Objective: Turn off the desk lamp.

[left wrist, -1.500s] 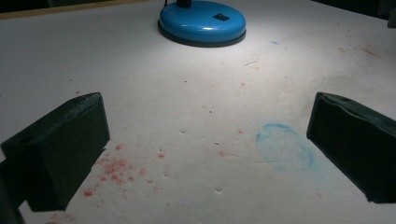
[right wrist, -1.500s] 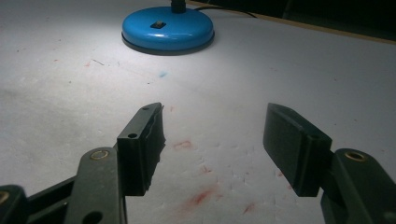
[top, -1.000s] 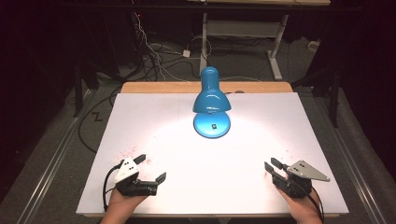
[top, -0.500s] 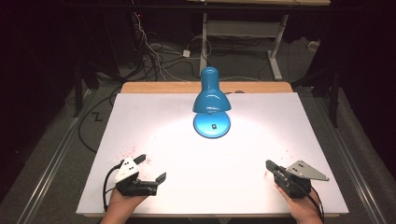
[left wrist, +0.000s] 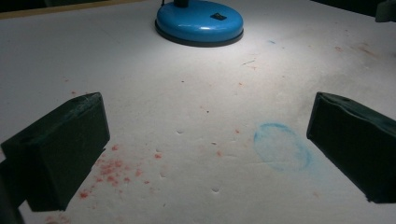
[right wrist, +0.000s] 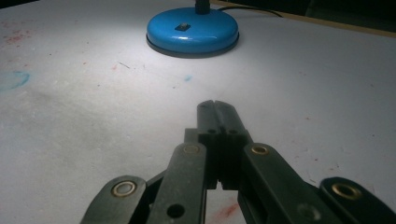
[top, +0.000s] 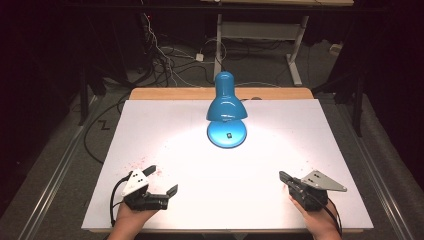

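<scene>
- Currently, the blue desk lamp (top: 227,107) is seen lit at the far middle of the white table (top: 165,125), its round base (left wrist: 199,21) flat on the surface and well apart from both grippers.
- The left gripper (top: 164,181) is held at the near left edge with its jaws spread wide and nothing between them.
- The right gripper (top: 283,176) is held at the near right edge; its jaws have just been closing and now meet, empty.
- If the lamp is to be reached, the right jaws would have to be reopened first, and the approach is best made low and straight toward the base, with the small switch (right wrist: 183,27) on top kept in sight.
- Nothing is found in the way: only red specks (left wrist: 112,170) and a faint blue ring (left wrist: 281,146) mark the table.
- Cables (top: 165,55) lie on the floor beyond the far edge.
</scene>
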